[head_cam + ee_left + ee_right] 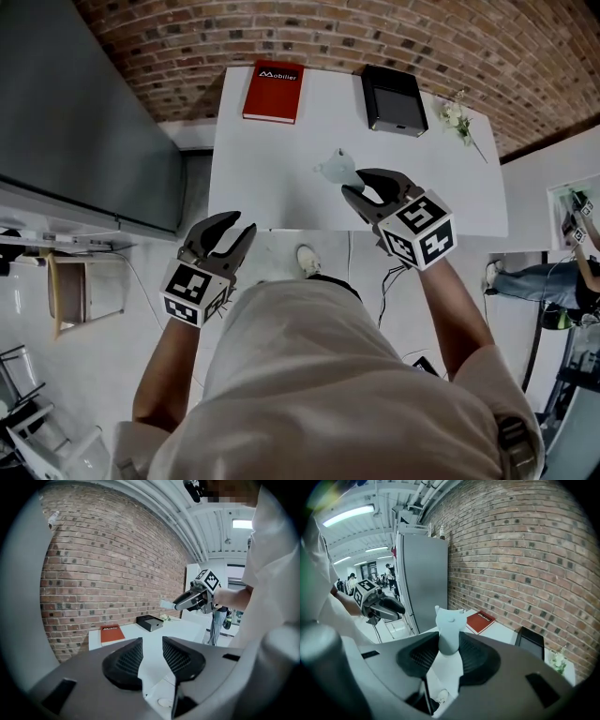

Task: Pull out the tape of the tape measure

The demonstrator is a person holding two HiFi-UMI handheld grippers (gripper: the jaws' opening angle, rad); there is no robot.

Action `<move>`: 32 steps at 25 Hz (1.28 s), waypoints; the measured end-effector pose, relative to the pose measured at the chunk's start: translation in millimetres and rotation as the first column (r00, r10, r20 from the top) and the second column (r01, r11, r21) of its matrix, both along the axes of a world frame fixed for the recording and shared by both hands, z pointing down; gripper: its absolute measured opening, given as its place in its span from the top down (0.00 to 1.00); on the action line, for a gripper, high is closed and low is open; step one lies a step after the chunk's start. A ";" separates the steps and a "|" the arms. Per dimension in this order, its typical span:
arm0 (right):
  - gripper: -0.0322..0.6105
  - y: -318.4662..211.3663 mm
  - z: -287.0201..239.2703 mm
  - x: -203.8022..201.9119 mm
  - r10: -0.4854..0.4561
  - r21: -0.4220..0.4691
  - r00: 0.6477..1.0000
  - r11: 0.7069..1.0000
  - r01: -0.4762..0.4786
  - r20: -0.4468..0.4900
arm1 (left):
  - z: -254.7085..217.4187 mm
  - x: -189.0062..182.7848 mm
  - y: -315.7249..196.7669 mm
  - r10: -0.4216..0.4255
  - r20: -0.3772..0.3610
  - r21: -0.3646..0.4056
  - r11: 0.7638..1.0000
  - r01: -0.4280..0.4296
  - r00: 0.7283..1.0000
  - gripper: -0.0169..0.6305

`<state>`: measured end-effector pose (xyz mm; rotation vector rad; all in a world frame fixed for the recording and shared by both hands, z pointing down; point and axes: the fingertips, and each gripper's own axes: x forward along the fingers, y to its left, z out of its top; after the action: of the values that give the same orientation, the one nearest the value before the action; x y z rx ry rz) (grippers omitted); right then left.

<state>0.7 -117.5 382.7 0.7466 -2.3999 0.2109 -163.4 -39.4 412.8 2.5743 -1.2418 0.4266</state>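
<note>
The pale plastic tape measure (449, 629) is being pinched by its body in the right gripper (356, 185), over the white table (272, 178); the left gripper (152, 654) is being carried wide open, empty. Likely light, rigid, slick: the tape's end should be taken

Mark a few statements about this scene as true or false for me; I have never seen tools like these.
1. The right gripper is shut on a pale tape measure. True.
2. The left gripper has its jaws apart with nothing between them. True.
3. The left gripper is gripping the tape measure too. False: it is well apart from it.
4. A red book and a black box lie on the white table. True.
5. The black box sits on the red book. False: they lie apart.
6. The tape measure rests on the table. False: it is held up in the air.
</note>
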 end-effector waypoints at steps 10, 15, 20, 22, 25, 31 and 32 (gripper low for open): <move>0.74 1.2 -6.2 -4.5 -0.019 -0.004 1.000 1.000 0.019 0.015 | -37.2 53.6 -38.5 0.145 0.016 0.090 0.985 -0.146 0.989 0.78; 0.74 0.7 -7.4 -0.8 -0.031 -0.008 0.999 0.999 0.031 0.022 | -49.4 74.1 -54.6 0.184 0.028 0.124 0.975 -0.186 0.983 0.79; 0.74 0.2 -7.5 1.5 -0.041 -0.017 0.999 0.999 0.041 0.021 | -57.1 92.8 -66.1 0.219 0.040 0.144 0.964 -0.222 0.975 0.79; 0.74 -1.0 -8.3 2.6 -0.045 -0.018 0.999 0.999 0.046 0.023 | -58.8 98.9 -70.7 0.227 0.045 0.148 0.962 -0.231 0.973 0.79; 0.74 -1.7 -7.3 4.2 -0.051 -0.022 0.998 0.998 0.052 0.024 | -58.4 107.3 -74.9 0.240 0.054 0.152 0.957 -0.246 0.969 0.79; 0.74 0.1 -7.1 4.3 -0.077 -0.028 0.997 0.997 0.078 0.030 | -57.7 118.5 -82.8 0.247 0.061 0.154 0.955 -0.254 0.967 0.81; 0.74 0.0 -7.1 4.3 -0.080 -0.029 0.996 0.996 0.081 0.032 | -57.5 120.0 -83.5 0.249 0.062 0.154 0.954 -0.256 0.967 0.82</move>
<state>5.0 -117.4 375.6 0.6359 -2.4451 0.2274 -43.5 -122.9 355.3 2.8908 -0.9990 0.4488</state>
